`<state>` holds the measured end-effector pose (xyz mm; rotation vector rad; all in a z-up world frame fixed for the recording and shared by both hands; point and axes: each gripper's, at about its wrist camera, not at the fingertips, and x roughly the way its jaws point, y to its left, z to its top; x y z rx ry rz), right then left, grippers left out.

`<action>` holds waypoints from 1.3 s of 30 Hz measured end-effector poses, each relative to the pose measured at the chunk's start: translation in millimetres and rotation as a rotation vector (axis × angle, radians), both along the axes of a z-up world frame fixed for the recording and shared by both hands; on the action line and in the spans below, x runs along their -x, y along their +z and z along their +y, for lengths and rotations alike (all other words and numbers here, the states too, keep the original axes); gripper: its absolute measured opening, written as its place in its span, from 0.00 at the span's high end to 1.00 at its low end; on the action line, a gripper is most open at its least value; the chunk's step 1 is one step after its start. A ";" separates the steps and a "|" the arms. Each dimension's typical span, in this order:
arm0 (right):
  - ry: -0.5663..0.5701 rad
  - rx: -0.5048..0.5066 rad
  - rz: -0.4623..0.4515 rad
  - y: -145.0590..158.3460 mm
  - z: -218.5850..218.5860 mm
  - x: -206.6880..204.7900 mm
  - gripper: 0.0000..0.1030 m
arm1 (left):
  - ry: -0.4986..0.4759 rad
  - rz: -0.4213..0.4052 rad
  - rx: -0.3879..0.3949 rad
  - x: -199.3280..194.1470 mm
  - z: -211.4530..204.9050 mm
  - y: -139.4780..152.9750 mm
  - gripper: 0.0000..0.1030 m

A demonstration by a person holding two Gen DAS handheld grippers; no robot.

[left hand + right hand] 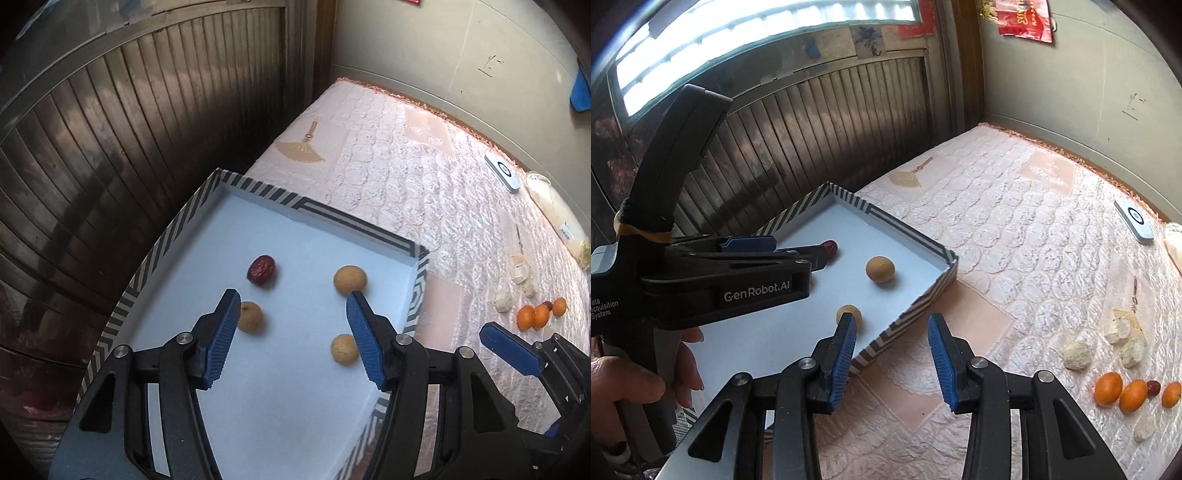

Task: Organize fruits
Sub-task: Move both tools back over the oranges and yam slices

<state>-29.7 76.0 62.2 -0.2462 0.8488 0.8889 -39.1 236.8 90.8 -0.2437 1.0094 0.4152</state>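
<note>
Broadly, a bed (1015,236) with a pink quilted cover fills the scene, backed by a dark slatted wooden panel (110,147) and a pale wall (1071,85). On the bed lies a shallow striped-rim tray (354,221) with a white floor, at about 10 o'clock in the right wrist view.

Both tongs stand spread apart and grip nothing. The left tongs (291,332) hover over the tray; the right tongs (892,358) hang over the tray's near edge and the bed cover just beside it. A hand (639,376) grips the left handle at 8 o'clock in the right wrist view.

Inside the tray lie four fruits, all apart: a far tan round fruit (349,279) at 1 o'clock of the left tongs, a near tan fruit (344,349) at 4 o'clock, a third tan fruit (251,316) partly behind the left finger, and a red jujube (261,270) at 11 o'clock.

Outside the tray, at 4 o'clock in the right wrist view, three kumquats (1133,395) lie in a row on the bed with a small red jujube (1153,388) between two of them. Near them sit pale lumps (1078,355). A white device (1134,218) rests by the wall at 2 o'clock.
</note>
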 end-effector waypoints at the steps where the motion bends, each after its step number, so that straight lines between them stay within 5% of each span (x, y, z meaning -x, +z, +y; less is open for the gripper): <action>1: -0.013 0.000 0.002 1.1 -4.6 -1.6 0.62 | -0.014 -0.004 -0.003 -2.6 -5.8 2.5 0.42; 39: -0.403 -0.022 0.084 -11.7 -221.2 -35.0 0.60 | -0.404 0.067 -0.024 -60.1 -222.4 -9.3 0.42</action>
